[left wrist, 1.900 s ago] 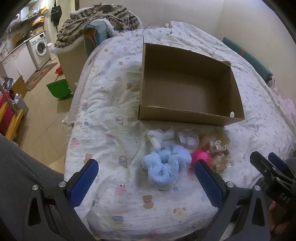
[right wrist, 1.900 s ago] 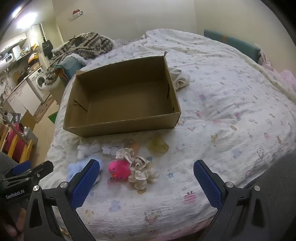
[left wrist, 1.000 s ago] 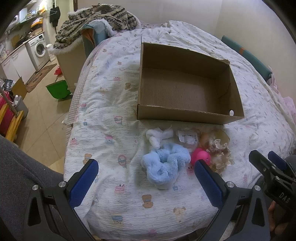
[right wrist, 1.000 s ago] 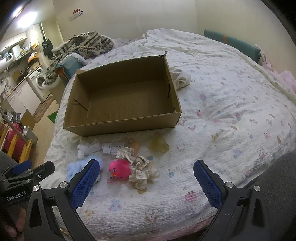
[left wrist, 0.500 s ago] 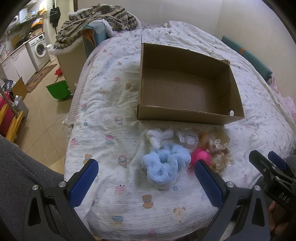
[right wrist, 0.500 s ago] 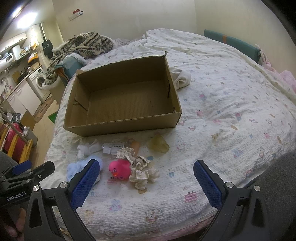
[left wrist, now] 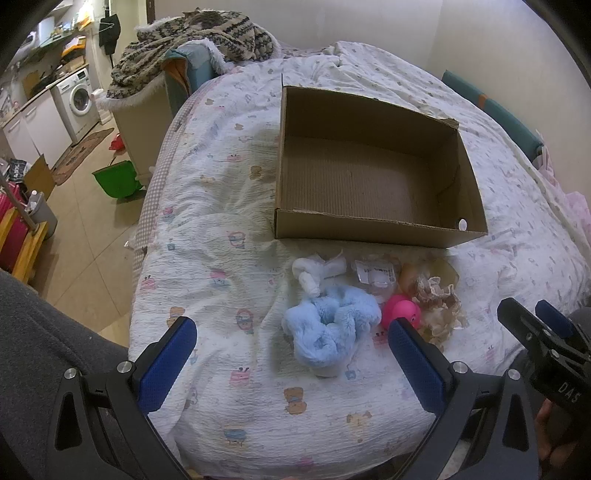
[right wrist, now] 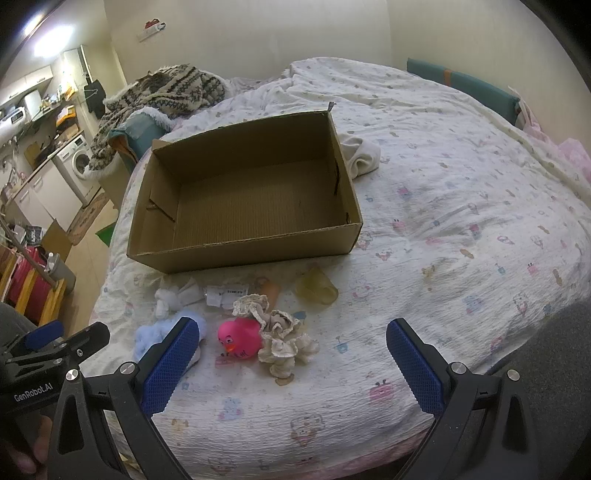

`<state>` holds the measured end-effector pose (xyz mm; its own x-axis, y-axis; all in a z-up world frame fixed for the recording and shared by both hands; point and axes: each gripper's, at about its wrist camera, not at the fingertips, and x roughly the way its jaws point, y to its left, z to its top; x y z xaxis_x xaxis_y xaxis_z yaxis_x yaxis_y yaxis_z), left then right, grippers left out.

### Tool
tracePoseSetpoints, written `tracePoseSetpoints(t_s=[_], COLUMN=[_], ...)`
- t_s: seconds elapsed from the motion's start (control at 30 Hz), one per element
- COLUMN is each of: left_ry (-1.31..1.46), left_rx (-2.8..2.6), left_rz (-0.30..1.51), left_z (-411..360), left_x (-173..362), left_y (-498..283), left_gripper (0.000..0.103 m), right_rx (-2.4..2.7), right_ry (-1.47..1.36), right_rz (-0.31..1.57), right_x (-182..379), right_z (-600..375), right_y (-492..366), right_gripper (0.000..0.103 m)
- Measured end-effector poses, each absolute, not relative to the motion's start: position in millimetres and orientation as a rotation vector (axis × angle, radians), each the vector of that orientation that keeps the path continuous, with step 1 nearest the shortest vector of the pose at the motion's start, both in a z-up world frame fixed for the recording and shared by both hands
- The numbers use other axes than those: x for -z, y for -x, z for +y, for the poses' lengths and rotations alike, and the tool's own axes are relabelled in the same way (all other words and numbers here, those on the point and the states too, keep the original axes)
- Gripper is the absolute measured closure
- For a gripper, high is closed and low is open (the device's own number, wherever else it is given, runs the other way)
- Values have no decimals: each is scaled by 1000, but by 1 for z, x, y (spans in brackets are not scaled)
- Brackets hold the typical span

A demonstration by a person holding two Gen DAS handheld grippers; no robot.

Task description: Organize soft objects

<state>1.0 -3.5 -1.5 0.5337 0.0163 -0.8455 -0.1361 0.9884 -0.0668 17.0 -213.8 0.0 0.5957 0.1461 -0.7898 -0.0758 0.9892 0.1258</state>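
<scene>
An empty cardboard box (left wrist: 369,225) (right wrist: 243,249) lies open on the bed. In front of it lie a fluffy blue scrunchie (left wrist: 328,328) (right wrist: 147,334), a white cloth piece (left wrist: 317,271) (right wrist: 173,295), a pink rubber duck (left wrist: 400,312) (right wrist: 238,338), a beige lace cloth (left wrist: 439,310) (right wrist: 282,338), a labelled clear packet (left wrist: 375,273) (right wrist: 225,295) and a yellowish soft piece (right wrist: 317,290). My left gripper (left wrist: 291,354) is open and empty, just short of the scrunchie. My right gripper (right wrist: 291,354) is open and empty, near the lace cloth.
The bed (left wrist: 229,206) has a printed white cover and drops off at the front and left edges. A rolled white cloth (right wrist: 360,155) lies behind the box's right corner. A patterned blanket (left wrist: 192,33) is piled beyond the bed. A green bin (left wrist: 114,181) stands on the floor.
</scene>
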Motion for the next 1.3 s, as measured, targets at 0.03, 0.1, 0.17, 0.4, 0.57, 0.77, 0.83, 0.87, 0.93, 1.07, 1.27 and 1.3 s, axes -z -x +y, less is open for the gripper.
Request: tracePoseSetpoints(t_s=[0.03, 0.1, 0.17, 0.4, 0.57, 0.77, 0.83, 0.87, 0.93, 1.07, 1.27, 1.3], left_ry=[130, 129, 130, 130, 130, 132, 130, 130, 130, 126, 131, 143], left_rx=[-91, -91, -92, -92, -92, -90, -91, -91, -92, -87, -58, -56], left_rz=[1004, 1004, 1004, 1004, 1004, 1012, 1011, 1012, 1013, 1022, 1118, 1140], left_z=[-4, -4, -3, -4, -4, -4, -5, -5, -6, -6, -7, -5], left_x=[2, 2, 2, 2, 2, 5, 5, 5, 5, 5, 21, 24], left_y=[-1, -1, -1, -1, -1, 1, 2, 2, 3, 3, -8, -11], left_gripper=[0, 0, 0, 0, 0, 0, 0, 0, 0, 0, 0, 0], right_rx=[-129, -128, -129, -129, -129, -129, -129, -129, -129, -129, -128, -128], right_ry=[-83, -83, -83, -83, -83, -84, -85, -84, -84, -85, -92, -96], right_rz=[924, 925, 925, 925, 925, 926, 926, 926, 927, 928, 935, 938], right_x=[0, 0, 0, 0, 0, 1, 1, 1, 1, 1, 5, 8], right_z=[-214, -213, -213, -213, -213, -213, -213, -213, -212, -212, -210, -210], right_y=[-17, -17, -17, -17, -17, -17, -17, -17, -17, -17, -17, -17], right_gripper=[0, 0, 0, 0, 0, 0, 0, 0, 0, 0, 0, 0])
